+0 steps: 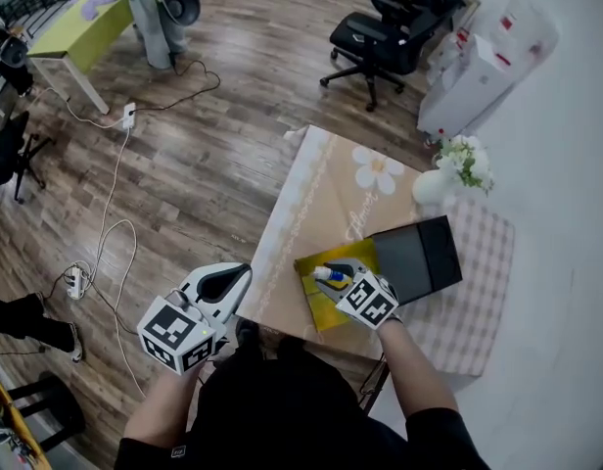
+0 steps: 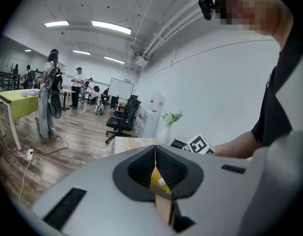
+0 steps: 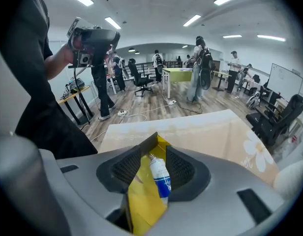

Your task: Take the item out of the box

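Right gripper (image 3: 152, 156) jaws wide, straddling tube (image 3: 160, 178), not pinching it. Yellow box (image 3: 141, 200) sits at table (image 1: 311, 194) front edge. Suggest clamping mid-tube and lifting straight out. Left gripper (image 2: 155, 152) closed, empty.

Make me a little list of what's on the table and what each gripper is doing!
table: beige cloth with a white flower print
yellow box: open, near the front edge
tube: white and blue, lying on the yellow box
black box: beside the yellow box
vase: white, holds flowers, at the far side
right gripper: open, jaws either side of the tube
left gripper: off the table, closed on a small yellow piece
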The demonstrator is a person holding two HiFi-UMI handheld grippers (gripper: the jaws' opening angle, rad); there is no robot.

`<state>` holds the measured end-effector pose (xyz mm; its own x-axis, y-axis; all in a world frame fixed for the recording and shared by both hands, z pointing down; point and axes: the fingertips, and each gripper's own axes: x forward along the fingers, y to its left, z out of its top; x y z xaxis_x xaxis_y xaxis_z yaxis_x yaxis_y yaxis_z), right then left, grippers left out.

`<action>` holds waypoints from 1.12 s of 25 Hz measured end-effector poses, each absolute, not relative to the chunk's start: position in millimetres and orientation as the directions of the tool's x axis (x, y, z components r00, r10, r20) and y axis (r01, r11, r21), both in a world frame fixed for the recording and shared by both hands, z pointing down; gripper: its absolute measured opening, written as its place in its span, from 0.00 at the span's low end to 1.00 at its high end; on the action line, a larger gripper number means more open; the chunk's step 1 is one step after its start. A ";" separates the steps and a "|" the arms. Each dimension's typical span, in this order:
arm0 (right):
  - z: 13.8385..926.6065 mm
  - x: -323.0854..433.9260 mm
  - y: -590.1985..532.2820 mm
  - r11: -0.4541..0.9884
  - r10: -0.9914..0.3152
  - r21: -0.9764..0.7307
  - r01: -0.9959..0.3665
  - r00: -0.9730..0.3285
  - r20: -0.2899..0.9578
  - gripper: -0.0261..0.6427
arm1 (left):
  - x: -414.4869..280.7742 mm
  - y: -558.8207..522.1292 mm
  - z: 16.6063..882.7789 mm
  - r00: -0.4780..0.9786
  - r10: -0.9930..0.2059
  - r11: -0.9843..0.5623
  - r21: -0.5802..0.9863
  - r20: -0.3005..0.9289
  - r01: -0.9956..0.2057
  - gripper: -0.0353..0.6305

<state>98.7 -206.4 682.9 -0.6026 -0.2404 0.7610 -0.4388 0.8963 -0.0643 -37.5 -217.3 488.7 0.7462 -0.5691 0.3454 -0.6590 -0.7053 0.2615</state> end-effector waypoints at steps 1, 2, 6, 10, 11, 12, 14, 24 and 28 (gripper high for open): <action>690.5 99.3 -206.4 0.900 -0.223 -0.072 -0.430 -0.596 0.772 0.26 | -39.3 -217.8 490.7 0.742 -0.572 -0.700 0.264 0.351 -0.664 0.07; 698.1 99.9 -206.7 0.904 -0.207 -0.076 -0.420 -0.586 0.783 0.26 | -41.5 -218.5 492.6 0.737 -0.575 -0.694 0.266 0.355 -0.669 0.08; 724.9 102.1 -205.3 0.924 -0.144 -0.080 -0.375 -0.533 0.834 0.28 | -49.7 -219.9 497.5 0.720 -0.589 -0.670 0.275 0.368 -0.689 0.08; 742.5 104.5 -206.5 0.939 -0.116 -0.066 -0.338 -0.492 0.863 0.28 | -51.9 -218.0 503.6 0.714 -0.591 -0.659 0.285 0.377 -0.696 0.07; 746.4 104.5 -206.9 0.942 -0.114 -0.059 -0.329 -0.482 0.869 0.28 | -53.5 -217.0 505.5 0.711 -0.591 -0.655 0.287 0.380 -0.699 0.07; 749.8 104.4 -207.1 0.946 -0.111 -0.051 -0.319 -0.470 0.876 0.28 | -55.6 -216.1 506.8 0.708 -0.593 -0.651 0.289 0.383 -0.702 0.07; 755.1 104.7 -207.4 0.954 -0.108 -0.030 -0.298 -0.437 0.893 0.28 | -60.1 -215.2 507.1 0.702 -0.598 -0.644 0.291 0.386 -0.708 0.07; 741.7 107.1 -208.3 0.950 -0.164 0.040 -0.308 -0.389 0.906 0.26 | -69.0 -208.7 487.4 0.705 -0.623 -0.656 0.264 0.339 -0.707 0.08; 721.4 105.2 -209.5 0.939 -0.196 0.051 -0.339 -0.411 0.890 0.26 | -70.8 -205.7 477.2 0.715 -0.624 -0.669 0.256 0.315 -0.697 0.08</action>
<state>105.2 -209.5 721.4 -0.4107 -0.1962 0.8904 -0.3389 0.9395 0.0506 -70.8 -205.7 477.2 0.7148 -0.6242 0.3154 -0.6975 -0.6693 0.2560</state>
